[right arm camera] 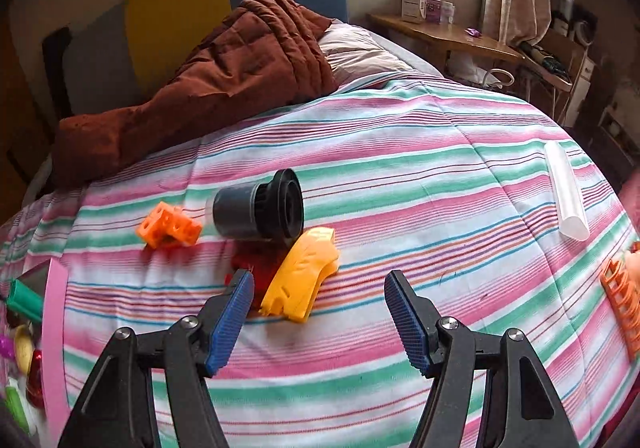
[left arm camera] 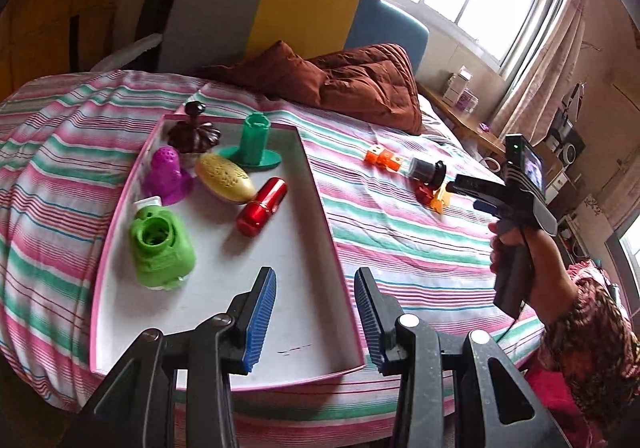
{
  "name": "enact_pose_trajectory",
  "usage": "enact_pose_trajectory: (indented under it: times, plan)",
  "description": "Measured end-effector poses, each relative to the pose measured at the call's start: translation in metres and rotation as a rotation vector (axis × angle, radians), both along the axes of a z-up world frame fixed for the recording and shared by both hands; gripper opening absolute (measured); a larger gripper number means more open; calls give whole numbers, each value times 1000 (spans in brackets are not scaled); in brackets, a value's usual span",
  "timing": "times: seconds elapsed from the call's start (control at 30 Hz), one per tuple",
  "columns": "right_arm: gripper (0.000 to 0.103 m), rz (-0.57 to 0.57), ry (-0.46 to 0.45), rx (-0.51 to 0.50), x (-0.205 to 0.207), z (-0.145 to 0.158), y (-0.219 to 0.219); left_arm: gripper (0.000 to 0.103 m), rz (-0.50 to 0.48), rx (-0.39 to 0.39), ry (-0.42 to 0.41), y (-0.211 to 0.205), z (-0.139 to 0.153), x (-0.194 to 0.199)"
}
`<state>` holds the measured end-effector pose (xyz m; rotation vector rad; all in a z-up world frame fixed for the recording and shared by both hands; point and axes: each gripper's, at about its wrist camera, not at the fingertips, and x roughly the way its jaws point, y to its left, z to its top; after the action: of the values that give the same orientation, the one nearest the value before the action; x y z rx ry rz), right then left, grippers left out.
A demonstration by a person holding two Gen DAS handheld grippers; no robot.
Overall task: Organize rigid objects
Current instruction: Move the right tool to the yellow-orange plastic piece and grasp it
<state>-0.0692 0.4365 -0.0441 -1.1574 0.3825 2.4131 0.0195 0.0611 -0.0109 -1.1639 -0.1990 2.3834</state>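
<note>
Left wrist view looks down over the pink-rimmed tray (left arm camera: 320, 184); right wrist view faces the bed (right arm camera: 400, 168) closely; both share the black cylinder (left arm camera: 428, 172) (right arm camera: 260, 206).

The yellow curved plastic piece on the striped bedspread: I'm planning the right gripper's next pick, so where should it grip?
Grip the yellow curved plastic piece across its narrow width at mid-length, coming from above. It lies flat, with the red piece under its left edge, so the open right gripper probably needs a slight turn.

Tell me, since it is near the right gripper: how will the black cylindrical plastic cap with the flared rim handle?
The black cylindrical plastic cap lies on its side on soft bedding, so a push may roll it. It looks rigid and hollow, probably light.
</note>
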Motion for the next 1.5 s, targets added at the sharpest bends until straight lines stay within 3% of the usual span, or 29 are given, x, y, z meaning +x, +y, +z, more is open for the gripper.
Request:
enact_pose_trajectory:
  times: [0.2, 0.5, 0.73, 0.97, 1.13, 1.33, 1.5]
  plan:
    - [69, 11, -58, -31, -18, -19, 11, 41, -58, -29, 9, 23, 5, 5]
    - [69, 26, -71, -9, 27, -18, 40, 41, -121, -59, 2, 48, 1, 10]
    - [68, 156, 13, -30, 32, -6, 44, 41, -143, -65, -7, 64, -1, 9]
    - [51, 255, -68, 13, -8, -27, 15, 41, -149, -90, 17, 69, 6, 13]
    - [28, 232, -96, -26, -3, -35, 21, 41, -153, -89, 6, 75, 7, 10]
    - [28, 177, -117, -116, 39, -35, 44, 41, -164, -108, 21, 102, 11, 8]
    - [28, 170, -106, -132, 77, -34, 53, 41, -207, -117, 6, 140, 10, -3]
